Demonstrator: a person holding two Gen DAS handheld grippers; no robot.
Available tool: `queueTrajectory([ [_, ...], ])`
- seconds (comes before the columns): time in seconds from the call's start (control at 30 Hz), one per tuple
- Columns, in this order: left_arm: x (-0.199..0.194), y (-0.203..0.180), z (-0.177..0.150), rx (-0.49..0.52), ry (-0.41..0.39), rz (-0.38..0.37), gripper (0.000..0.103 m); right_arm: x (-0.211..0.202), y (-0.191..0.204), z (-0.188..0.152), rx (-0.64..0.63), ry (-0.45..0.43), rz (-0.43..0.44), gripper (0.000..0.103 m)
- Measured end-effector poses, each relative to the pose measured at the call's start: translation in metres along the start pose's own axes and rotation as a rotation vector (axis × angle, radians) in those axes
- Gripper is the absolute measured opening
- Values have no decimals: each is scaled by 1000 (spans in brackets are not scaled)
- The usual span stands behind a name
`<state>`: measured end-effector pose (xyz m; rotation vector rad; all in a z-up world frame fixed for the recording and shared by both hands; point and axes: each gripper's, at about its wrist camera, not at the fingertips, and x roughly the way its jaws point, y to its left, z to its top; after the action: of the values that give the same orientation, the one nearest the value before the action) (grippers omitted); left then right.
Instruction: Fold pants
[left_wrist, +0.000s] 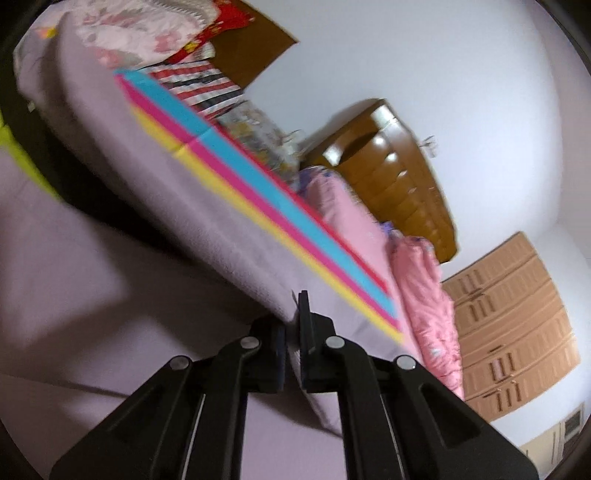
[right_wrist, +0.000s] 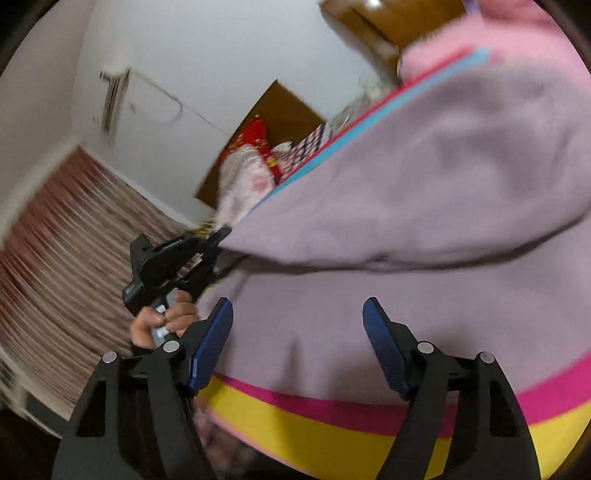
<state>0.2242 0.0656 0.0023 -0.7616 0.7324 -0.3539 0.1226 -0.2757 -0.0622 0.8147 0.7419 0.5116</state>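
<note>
left wrist: left gripper (left_wrist: 292, 334) pinches pants (left_wrist: 207, 206) edge; right gripper (right_wrist: 297, 343) spread.

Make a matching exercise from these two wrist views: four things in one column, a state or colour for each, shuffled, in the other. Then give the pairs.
Column one:
1. left gripper
2. right gripper
3. pants
4. wooden dresser

Column two:
A. open, nothing between its fingers
B. brown, standing against the white wall
C. lilac with yellow, pink and blue stripes
D. shut on a fold of cloth

Pairs: 1-D, 2-A, 3-C, 4-B
</note>
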Motion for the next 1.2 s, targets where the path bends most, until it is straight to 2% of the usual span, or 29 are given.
queueTrajectory([
  [0.1, -8, -18, 12, -7, 3, -62, 5, 40, 2, -2, 124, 30, 77, 73],
  [0.13, -11, -25, 16, -7, 7, -70, 5, 55, 5, -2, 156, 24, 75, 73],
  [0.17, -13, -29, 18, -7, 10, -76, 5, 63, 9, 1, 155, -14, 53, 73],
  [0.23, -14, -35, 19, -7, 14, -78, 5, 71, 11, 8, 176, -93, 19, 83],
  [0.27, -15, -34, 18, -8, 17, -77, 5, 72, 9, 12, 207, -134, 10, 84],
  [0.3, -15, -35, 17, -14, 22, -75, 5, 67, 4, 15, 251, -198, -13, 85],
  [0.37, -19, -28, 14, -31, 36, -78, 5, 55, -9, 15, 311, -267, -61, 80],
  [0.5, -23, -14, 3, -44, 50, -73, 5, -11, -33, 7, 394, -493, -261, 76],
  [0.57, -24, -9, -2, -22, 56, -54, 5, -32, -45, 5, 409, -542, -294, 69],
  [0.6, -21, -5, -6, -8, 66, -40, 5, -39, -50, 7, 399, -535, -308, 62],
  [0.63, -17, 0, -11, 1, 81, -26, 5, -48, -59, 8, 395, -527, -329, 51],
  [0.7, -7, 16, -19, -21, 116, 12, 6, -64, -73, 5, 434, -553, -349, 41],
  [0.73, -2, 25, -23, -42, 130, 27, 6, -70, -79, 5, 441, -552, -368, 30],
  [0.8, 5, 39, -27, -58, 141, 51, 6, -73, -85, 5, 416, -526, -382, 18],
  [0.9, 0, 34, -27, -1, 130, 47, 5, -74, -75, 19, 312, -491, -410, 14],
  [0.97, -21, 8, -21, 91, 69, 31, 5, -76, -61, 41, 227, -455, -410, 13],
  [1.1, -78, -61, -23, 335, -74, 14, 5, -102, -36, 82, 61, -408, -354, 13],
  [1.13, -89, -71, -29, 385, -90, 13, 5, -110, -30, 85, 30, -394, -353, 13],
  [1.2, -91, -71, -46, 407, -56, 23, 5, -117, -38, 84, 47, -356, -360, 13],
])
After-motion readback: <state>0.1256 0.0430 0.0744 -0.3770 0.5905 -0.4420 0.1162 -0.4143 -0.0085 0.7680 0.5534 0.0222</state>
